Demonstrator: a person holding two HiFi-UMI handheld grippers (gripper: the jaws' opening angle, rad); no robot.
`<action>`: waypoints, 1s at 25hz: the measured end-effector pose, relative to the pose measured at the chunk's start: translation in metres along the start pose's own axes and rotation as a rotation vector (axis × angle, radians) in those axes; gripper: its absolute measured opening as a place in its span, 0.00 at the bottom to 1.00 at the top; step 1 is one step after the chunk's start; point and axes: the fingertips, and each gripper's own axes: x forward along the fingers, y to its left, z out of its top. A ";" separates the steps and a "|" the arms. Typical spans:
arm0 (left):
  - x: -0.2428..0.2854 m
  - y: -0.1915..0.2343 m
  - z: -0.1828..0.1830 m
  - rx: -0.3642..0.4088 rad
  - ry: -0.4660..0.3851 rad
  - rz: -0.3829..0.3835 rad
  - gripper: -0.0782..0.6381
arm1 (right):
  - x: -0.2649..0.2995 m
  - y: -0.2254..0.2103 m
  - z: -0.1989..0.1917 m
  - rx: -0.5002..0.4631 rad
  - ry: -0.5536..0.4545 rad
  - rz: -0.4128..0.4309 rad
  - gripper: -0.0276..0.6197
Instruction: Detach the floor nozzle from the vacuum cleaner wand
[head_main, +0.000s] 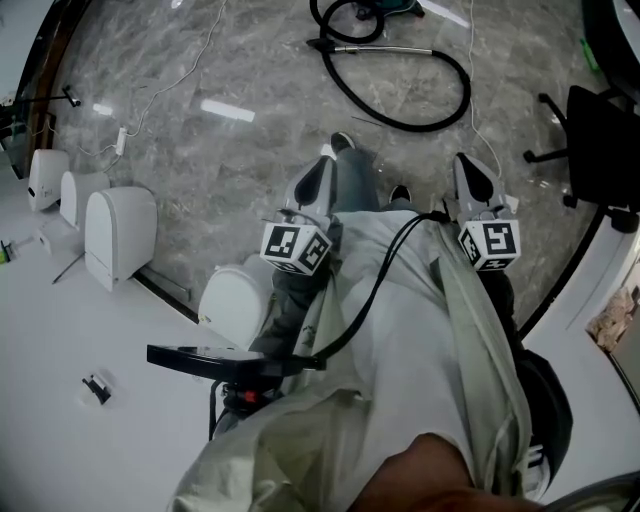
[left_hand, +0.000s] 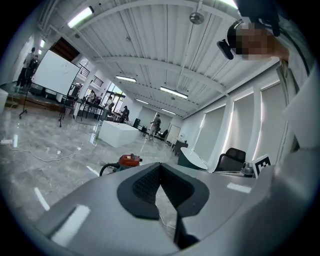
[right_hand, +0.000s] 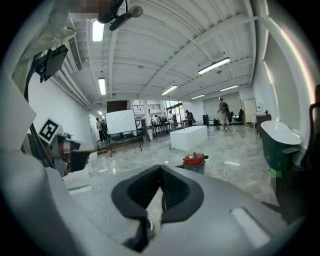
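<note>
The vacuum cleaner lies on the marble floor well ahead of me. In the head view its metal wand (head_main: 385, 48) runs along the top, with a black hose (head_main: 420, 115) looped under it and a dark piece (head_main: 320, 43) at its left end, too small to make out. The red-topped canister (left_hand: 130, 160) also shows in the right gripper view (right_hand: 195, 161). My left gripper (head_main: 325, 168) and right gripper (head_main: 468, 168) hover side by side above my legs, both far short of the wand. Each is shut and empty, the left gripper (left_hand: 160, 167) and right gripper (right_hand: 160, 170) with pads meeting.
White rounded chair backs (head_main: 118, 235) line a white table (head_main: 60, 400) at the left. A black office chair (head_main: 600, 140) stands at the right. Thin white cables (head_main: 170, 85) trail over the floor. A black device (head_main: 210, 357) juts out by my left leg. People stand far off.
</note>
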 end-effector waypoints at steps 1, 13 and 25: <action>0.005 0.007 0.001 -0.008 0.001 0.001 0.11 | 0.007 -0.002 0.003 0.004 -0.001 -0.005 0.05; 0.142 0.142 0.072 -0.063 0.033 -0.085 0.11 | 0.166 -0.019 0.044 0.060 0.114 -0.122 0.05; 0.226 0.243 0.105 -0.109 0.097 -0.071 0.11 | 0.295 -0.021 0.044 0.050 0.298 -0.084 0.05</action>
